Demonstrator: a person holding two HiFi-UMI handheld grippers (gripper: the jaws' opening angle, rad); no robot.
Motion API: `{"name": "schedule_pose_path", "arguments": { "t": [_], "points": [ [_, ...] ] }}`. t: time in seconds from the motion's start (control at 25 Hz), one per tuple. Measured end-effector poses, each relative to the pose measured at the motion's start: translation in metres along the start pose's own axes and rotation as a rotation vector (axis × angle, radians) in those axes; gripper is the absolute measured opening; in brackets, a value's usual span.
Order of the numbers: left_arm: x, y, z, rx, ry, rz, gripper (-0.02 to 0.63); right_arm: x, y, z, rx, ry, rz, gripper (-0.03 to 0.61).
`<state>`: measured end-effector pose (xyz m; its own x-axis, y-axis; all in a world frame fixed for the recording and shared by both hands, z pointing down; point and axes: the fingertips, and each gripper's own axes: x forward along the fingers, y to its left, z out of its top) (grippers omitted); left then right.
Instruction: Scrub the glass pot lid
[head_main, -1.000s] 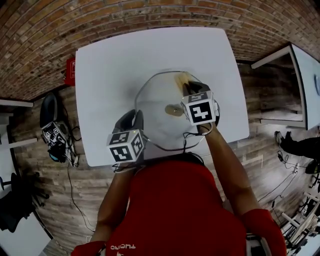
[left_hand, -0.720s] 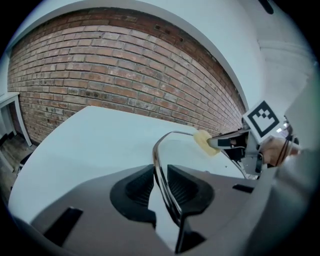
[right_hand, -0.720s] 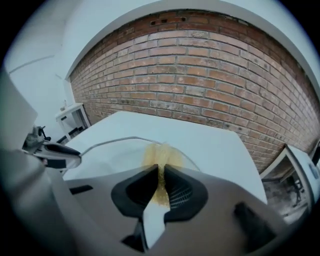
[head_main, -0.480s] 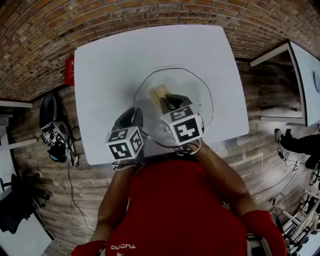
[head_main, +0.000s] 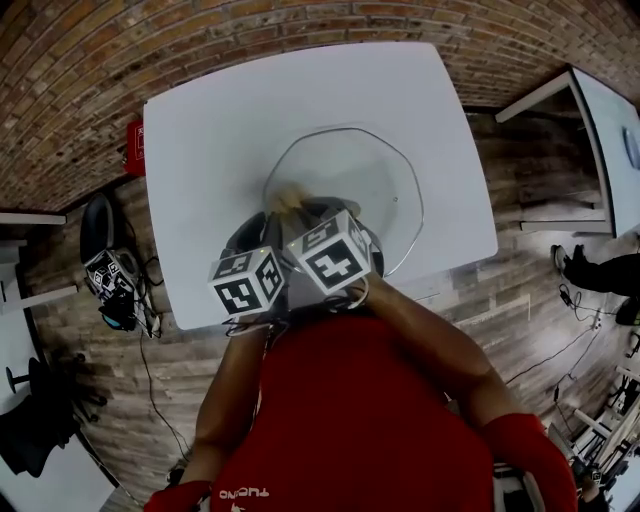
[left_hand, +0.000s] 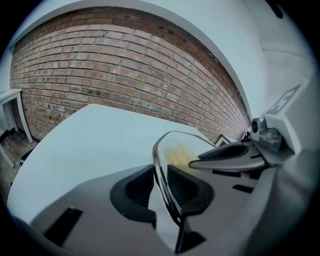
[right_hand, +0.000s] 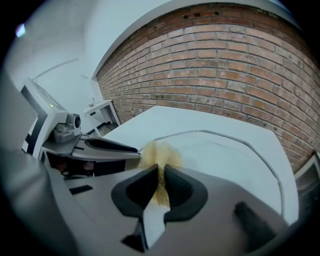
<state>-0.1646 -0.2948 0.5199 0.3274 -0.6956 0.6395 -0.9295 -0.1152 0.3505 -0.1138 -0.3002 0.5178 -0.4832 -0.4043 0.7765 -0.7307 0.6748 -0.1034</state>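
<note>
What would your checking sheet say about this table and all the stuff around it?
Surface: white table, plain.
Job's things: glass lid held by its rim; yellow scrubber lies against the lid, close to the left gripper.
Clutter: red thing at the table's left edge; gear on the floor.
Grippers: left gripper has its jaws shut on the lid's rim; right gripper has its jaws shut on the scrubber.
Cables: cables on the floor left of the table.
Surroundings: brick wall, wood floor, second table at the right.
</note>
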Motion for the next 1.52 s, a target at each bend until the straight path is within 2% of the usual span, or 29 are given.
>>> {"name": "schedule_pose_path", "arguments": {
  "t": [0.24, 0.6, 0.76, 0.88, 1.12, 1.2, 1.36, 1.52],
  "points": [
    [0.0, -0.001, -0.001, -0.002, 0.001, -0.003, 0.092, -0.019, -0.049, -0.032, 0.059, 0.039, -0.096, 0.052],
    [0.001, -0.001, 0.0, 0.003, 0.001, -0.006, 0.092, -0.076, -0.15, -0.075, 0.156, 0.073, -0.317, 0.052],
    [0.002, -0.001, 0.0, 0.001, -0.001, -0.002, 0.092, -0.088, -0.161, -0.082, 0.166, 0.078, -0.349, 0.054],
    [0.002, -0.002, 0.0, -0.006, 0.001, -0.001, 0.092, -0.089, -0.136, -0.073, 0.15, 0.066, -0.298, 0.054],
    [0.001, -0.001, 0.001, -0.02, -0.003, 0.001, 0.091, -0.076, -0.032, -0.055, 0.14, 0.049, -0.028, 0.054],
    [0.002, -0.001, 0.001, -0.022, -0.002, 0.002, 0.091, -0.068, -0.007, -0.054, 0.127, 0.057, 0.037, 0.054],
    [0.003, -0.003, 0.002, -0.023, -0.001, 0.004, 0.091, -0.059, 0.024, -0.062, 0.102, 0.111, 0.12, 0.054],
    [0.001, -0.002, 0.0, -0.024, 0.0, 0.008, 0.089, -0.056, 0.033, -0.072, 0.102, 0.142, 0.146, 0.054]
  ]
}}
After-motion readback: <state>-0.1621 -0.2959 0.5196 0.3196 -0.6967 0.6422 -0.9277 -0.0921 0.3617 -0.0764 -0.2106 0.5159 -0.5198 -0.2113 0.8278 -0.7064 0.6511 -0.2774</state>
